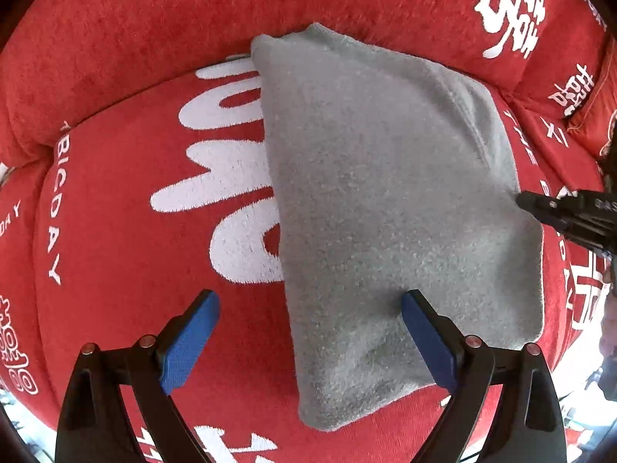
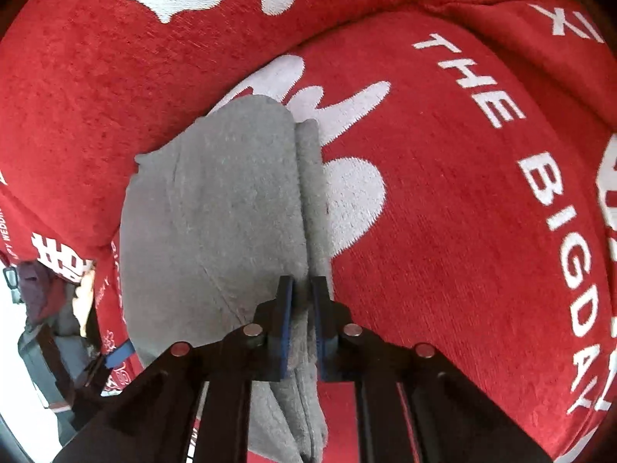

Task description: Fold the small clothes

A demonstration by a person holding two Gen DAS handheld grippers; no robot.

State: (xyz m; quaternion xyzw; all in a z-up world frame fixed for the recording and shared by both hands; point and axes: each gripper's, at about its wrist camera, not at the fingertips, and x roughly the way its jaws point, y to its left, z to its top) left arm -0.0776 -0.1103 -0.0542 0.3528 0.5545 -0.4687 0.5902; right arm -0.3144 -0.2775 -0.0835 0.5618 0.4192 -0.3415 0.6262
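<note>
The folded grey fleece garment (image 1: pixel 385 200) lies on the red cushion with white lettering (image 1: pixel 115 212). My right gripper (image 2: pixel 302 289) is pinched narrow on the garment's edge layers. My left gripper (image 1: pixel 310 301) stands wide, straddling the near corner, gripping nothing. The fabric looks soft, light and limp; grip stacked edges, not single layers.

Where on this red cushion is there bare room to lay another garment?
Free: the red seat cushion left of the grey folded garment, over the white lettering, and the stretch toward THE BIGDAY in the right wrist view. Crowded: the garment's right edge, pinched by the right claw, and its near corner, under the open left claw.
</note>
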